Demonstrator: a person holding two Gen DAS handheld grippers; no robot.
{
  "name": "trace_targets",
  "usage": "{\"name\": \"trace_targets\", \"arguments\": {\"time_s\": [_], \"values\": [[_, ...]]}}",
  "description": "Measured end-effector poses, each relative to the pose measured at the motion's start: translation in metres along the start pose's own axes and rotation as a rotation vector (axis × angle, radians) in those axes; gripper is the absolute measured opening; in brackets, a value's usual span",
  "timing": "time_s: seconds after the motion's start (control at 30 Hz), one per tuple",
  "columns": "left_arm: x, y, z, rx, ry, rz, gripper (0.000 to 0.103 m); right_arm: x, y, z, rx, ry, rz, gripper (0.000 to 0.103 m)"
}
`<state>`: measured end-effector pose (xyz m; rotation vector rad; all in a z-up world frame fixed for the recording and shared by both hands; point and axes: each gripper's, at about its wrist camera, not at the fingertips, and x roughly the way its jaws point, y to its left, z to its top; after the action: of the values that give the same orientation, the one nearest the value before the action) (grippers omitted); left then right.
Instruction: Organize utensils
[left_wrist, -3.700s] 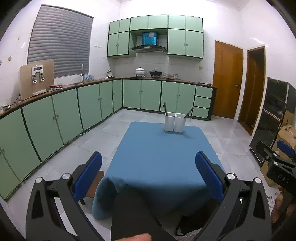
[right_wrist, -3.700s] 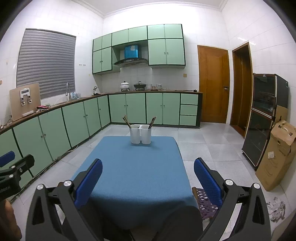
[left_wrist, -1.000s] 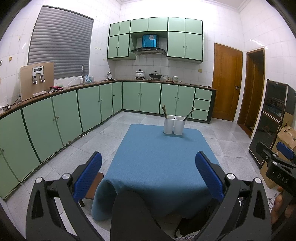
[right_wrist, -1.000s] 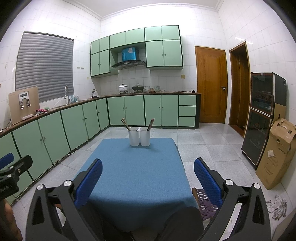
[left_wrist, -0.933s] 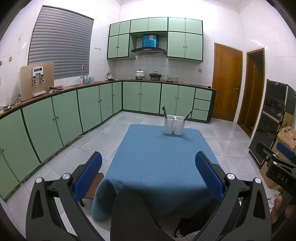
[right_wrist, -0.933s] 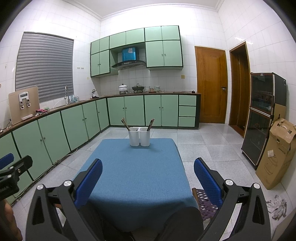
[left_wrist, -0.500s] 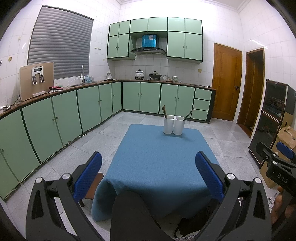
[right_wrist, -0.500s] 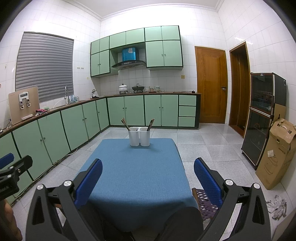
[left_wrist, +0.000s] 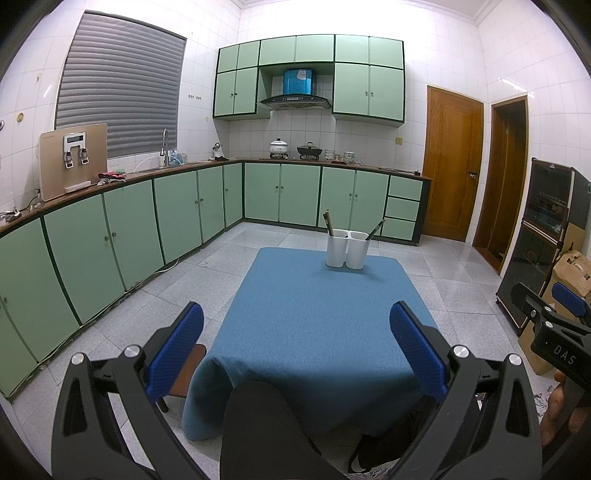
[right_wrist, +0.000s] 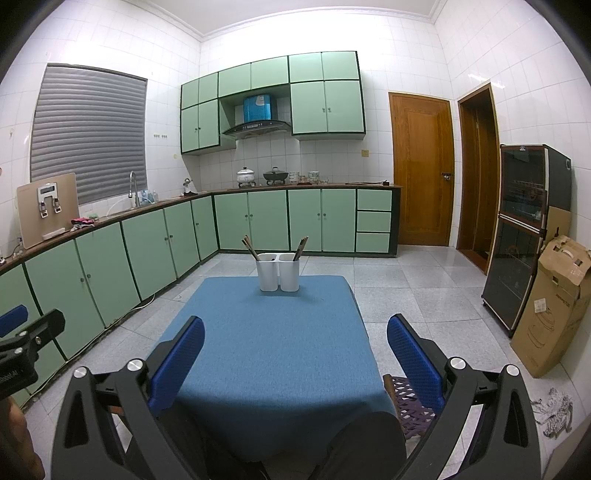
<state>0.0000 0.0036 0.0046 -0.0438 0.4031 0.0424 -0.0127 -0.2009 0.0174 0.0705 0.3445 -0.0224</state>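
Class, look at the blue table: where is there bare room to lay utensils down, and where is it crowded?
The blue tablecloth is bare from its near edge up to the two white holders. Only the far edge is occupied: the holders stand touching there, with utensils leaning out. Both the left gripper and right gripper are open and empty.

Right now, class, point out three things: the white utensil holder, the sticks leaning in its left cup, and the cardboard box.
white utensil holder (right_wrist: 278, 275): right wrist view, front wall where the two cups meet.
sticks (right_wrist: 250, 248): right wrist view, shafts above the left cup's rim.
cardboard box (right_wrist: 550, 314): right wrist view, its front face.
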Motion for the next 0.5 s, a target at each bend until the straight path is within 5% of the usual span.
{"name": "trace_targets", "arguments": {"time_s": [0.5], "values": [[0.0003,-0.0014,0.0007,0.0,-0.002,0.0,0.098,0.0001,0.0,-0.0006,0.001,0.0,0.0,0.097]]}}
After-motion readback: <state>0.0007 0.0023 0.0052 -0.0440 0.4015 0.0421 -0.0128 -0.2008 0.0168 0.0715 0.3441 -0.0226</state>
